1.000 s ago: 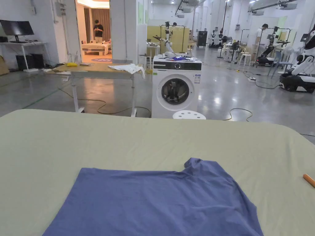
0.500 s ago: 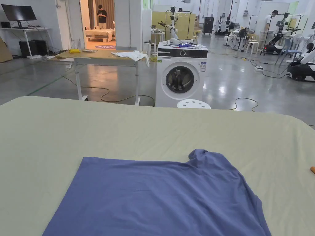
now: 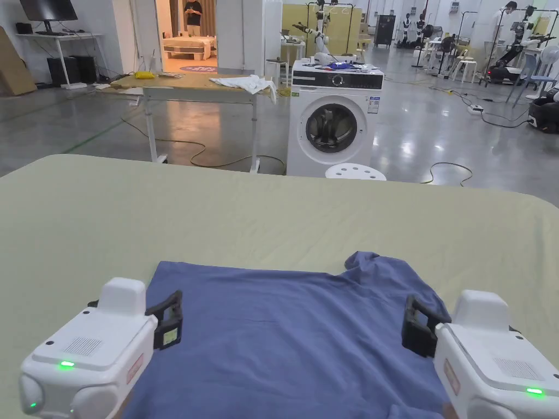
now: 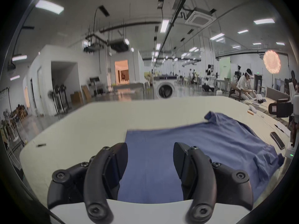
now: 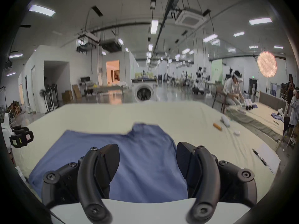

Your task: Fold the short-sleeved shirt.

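A blue short-sleeved shirt (image 3: 295, 333) lies spread on the pale green table (image 3: 218, 218), one sleeve bunched up at its far right. In the head view my left gripper (image 3: 166, 322) hovers over the shirt's left edge and my right gripper (image 3: 417, 327) over its right side. The left gripper view has its open jaws above the blue cloth (image 4: 150, 159), nothing between them. In the right gripper view my right gripper (image 5: 148, 159) is also open above the shirt (image 5: 142, 146). The other gripper (image 5: 21, 137) sits far left there.
An orange marker (image 5: 217, 126), white bits and a sheet of paper (image 5: 268, 159) lie on the table to the right. A phone (image 4: 277, 139) rests near the shirt's right side. Beyond the table stand a white stool (image 3: 355, 173), a washing machine (image 3: 333, 120) and a workbench (image 3: 191, 87).
Both grippers have come into the head view from below, over the shirt's left and right sides. The head camera has tilted down a little. The shirt lies as before.
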Available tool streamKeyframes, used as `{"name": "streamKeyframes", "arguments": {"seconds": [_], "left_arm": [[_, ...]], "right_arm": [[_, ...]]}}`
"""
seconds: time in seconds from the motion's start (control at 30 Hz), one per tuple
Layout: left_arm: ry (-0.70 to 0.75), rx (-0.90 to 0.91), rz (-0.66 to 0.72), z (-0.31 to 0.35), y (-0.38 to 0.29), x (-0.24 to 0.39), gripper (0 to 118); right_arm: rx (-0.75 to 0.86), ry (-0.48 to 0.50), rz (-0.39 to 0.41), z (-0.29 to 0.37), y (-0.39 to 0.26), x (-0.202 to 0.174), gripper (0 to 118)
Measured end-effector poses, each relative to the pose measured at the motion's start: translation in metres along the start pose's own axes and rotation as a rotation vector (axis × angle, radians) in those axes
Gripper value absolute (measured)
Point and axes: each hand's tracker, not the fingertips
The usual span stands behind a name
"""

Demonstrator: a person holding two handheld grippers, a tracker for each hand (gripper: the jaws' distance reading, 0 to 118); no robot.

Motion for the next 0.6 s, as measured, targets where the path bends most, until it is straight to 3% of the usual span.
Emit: {"name": "streamKeyframes", "arguments": {"seconds": [0.03, 0.1, 0.13, 0.17, 0.2, 0.43, 0.6], "left_arm": [[0.006, 0.031, -0.011, -0.004, -0.002, 0.001, 47], [0.032, 0.087, -0.016, -0.004, 0.001, 0.004, 24], [0.041, 0.106, -0.010, -0.003, 0.003, 0.005, 14], [0.052, 0.123, -0.001, -0.004, 0.003, 0.005, 0], [0.061, 0.133, 0.007, -0.004, 0.003, 0.005, 0], [0.040, 0.155, 0.032, 0.002, 0.009, -0.001, 0], [-0.025, -0.020, 0.044, 0.016, 0.002, -0.028, 0]], "right_arm": [[0.031, 0.001, 0.012, -0.001, 0.003, -0.005, 76], [0.087, 0.004, 0.003, -0.002, 0.008, -0.013, 61], [0.115, 0.003, -0.007, -0.003, 0.009, -0.016, 44], [0.126, 0.001, -0.012, -0.003, 0.011, -0.019, 18], [0.125, -0.001, -0.009, -0.004, 0.012, -0.020, 6], [0.144, 0.004, -0.019, -0.001, 0.013, -0.023, 0], [0.133, 0.025, 0.005, 0.010, 0.010, -0.019, 0]]}}
